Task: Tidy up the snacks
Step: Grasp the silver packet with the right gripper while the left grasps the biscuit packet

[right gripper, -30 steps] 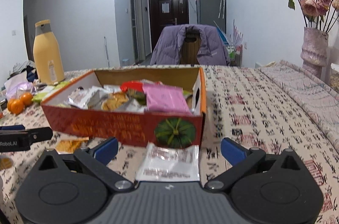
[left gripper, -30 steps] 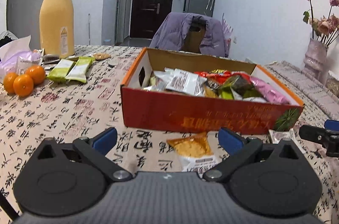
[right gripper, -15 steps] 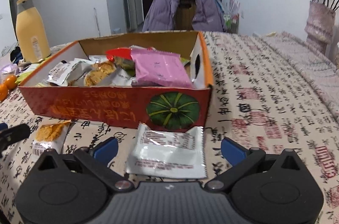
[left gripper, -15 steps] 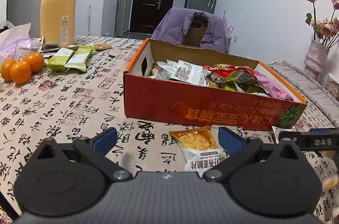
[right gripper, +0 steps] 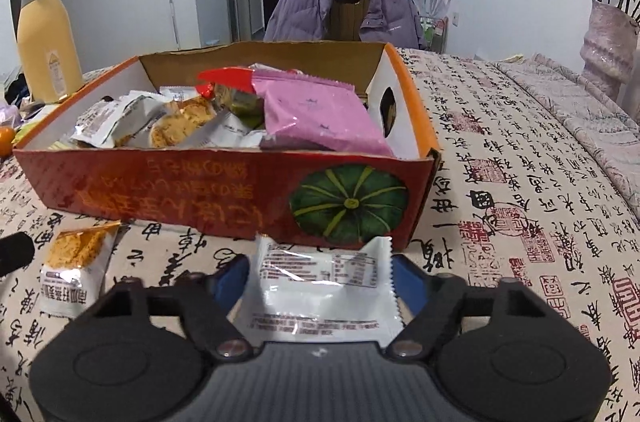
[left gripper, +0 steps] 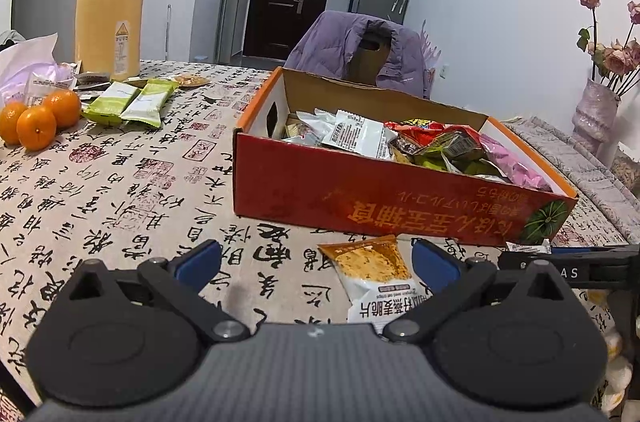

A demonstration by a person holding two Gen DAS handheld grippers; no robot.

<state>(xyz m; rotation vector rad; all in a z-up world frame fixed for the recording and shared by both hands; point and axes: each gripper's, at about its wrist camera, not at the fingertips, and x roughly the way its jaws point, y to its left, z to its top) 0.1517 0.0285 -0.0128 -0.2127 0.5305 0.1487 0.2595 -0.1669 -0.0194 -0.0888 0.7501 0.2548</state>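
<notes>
An orange cardboard box (right gripper: 224, 190) sits on a bench (right gripper: 520, 182) covered in a calligraphy-print cloth. The box already holds a loose heap of wrapped snacks, a pink packet (right gripper: 316, 114) on top, so much of the sorting looks done.

Several things remain outside it. A white snack packet (right gripper: 320, 290) lies on the cloth just in front of the box. The right hand-held gripper (right gripper: 320, 278) has just been closing around it, its blue pads at either edge; whether they already press on the wrapper is hard to tell from this angle. An orange-and-white cracker packet (left gripper: 372, 274) lies flat nearby, between the wide-apart, empty jaws of the left hand-held gripper (left gripper: 316, 262).

Farther off, two green packets (left gripper: 132, 100) and three oranges (left gripper: 38, 118) rest near a tall yellow bottle (left gripper: 110, 6), still unsorted.
</notes>
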